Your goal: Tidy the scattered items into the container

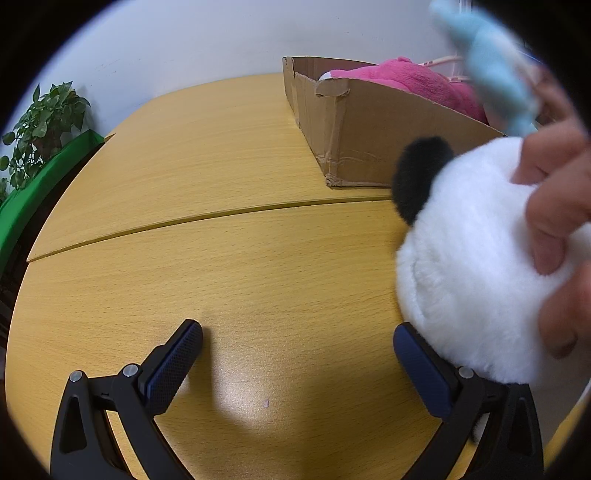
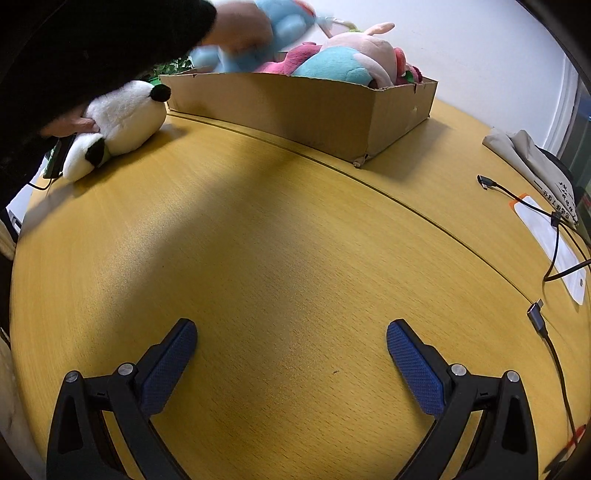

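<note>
left gripper (image 1: 297, 354) spread wide, empty, nearer to the white-and-black plush panda (image 1: 469, 258), touching its right finger. right gripper (image 2: 291, 350) spread, empty, well apart. panda beside the brown cardboard box (image 1: 369, 125), bare hand (image 1: 557, 206) resting on it.

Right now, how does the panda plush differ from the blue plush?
The panda plush is white and black and lies on the table outside the cardboard box; the blue plush is light blue, blurred, and held in a hand above the box. Both are soft toys with a bare hand on them.
</note>
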Action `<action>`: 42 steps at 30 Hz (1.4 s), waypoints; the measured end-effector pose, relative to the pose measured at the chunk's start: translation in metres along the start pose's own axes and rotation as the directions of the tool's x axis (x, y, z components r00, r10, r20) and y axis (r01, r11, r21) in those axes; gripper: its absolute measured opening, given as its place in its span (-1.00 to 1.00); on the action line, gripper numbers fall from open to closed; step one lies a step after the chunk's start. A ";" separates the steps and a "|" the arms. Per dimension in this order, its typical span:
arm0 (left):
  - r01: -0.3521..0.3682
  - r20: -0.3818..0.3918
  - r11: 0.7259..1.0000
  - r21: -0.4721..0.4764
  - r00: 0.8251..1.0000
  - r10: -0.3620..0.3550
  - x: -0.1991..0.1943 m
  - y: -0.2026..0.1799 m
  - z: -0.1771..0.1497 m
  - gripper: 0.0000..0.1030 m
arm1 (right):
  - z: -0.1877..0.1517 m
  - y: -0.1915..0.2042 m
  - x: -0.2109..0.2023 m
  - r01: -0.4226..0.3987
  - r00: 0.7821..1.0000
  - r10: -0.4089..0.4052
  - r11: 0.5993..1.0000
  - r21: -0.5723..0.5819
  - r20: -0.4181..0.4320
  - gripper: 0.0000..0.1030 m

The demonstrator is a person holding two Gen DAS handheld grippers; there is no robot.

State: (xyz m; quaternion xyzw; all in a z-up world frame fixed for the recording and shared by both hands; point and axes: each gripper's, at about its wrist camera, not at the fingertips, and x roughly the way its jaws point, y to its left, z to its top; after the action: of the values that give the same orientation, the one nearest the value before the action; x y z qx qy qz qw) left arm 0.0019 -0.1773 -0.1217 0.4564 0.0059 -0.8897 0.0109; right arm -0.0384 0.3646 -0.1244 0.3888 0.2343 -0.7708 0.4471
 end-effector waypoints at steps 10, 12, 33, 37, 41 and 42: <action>-0.021 0.000 0.999 -0.028 1.000 0.021 0.003 0.004 0.005 1.00 | 0.000 -0.001 0.000 -0.002 1.000 0.002 1.000 -0.003 0.000 1.00; -0.021 0.000 0.999 -0.029 1.000 0.021 0.003 0.004 0.005 1.00 | 0.000 -0.001 0.000 -0.002 1.000 0.002 1.000 -0.004 0.000 1.00; -0.033 0.001 0.998 -0.046 0.999 0.033 -0.006 0.016 -0.003 1.00 | -0.001 -0.002 0.000 -0.007 1.000 0.007 1.000 -0.010 0.001 1.00; -0.033 0.001 0.998 -0.047 0.999 0.033 -0.006 0.017 -0.003 1.00 | -0.001 -0.002 0.000 -0.008 1.000 0.008 1.000 -0.011 0.001 1.00; -0.035 0.001 0.998 -0.050 0.999 0.035 -0.006 0.017 -0.003 1.00 | -0.001 -0.002 0.000 -0.008 1.000 0.008 1.000 -0.012 0.001 1.00; -0.035 0.001 0.998 -0.050 0.999 0.035 -0.006 0.017 -0.003 1.00 | -0.001 -0.002 0.000 -0.008 1.000 0.008 1.000 -0.012 0.001 1.00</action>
State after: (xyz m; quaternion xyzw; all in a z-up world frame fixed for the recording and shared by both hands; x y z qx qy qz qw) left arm 0.0085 -0.1939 -0.1186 0.4553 0.0202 -0.8893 0.0380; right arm -0.0400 0.3663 -0.1247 0.3866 0.2372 -0.7677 0.4527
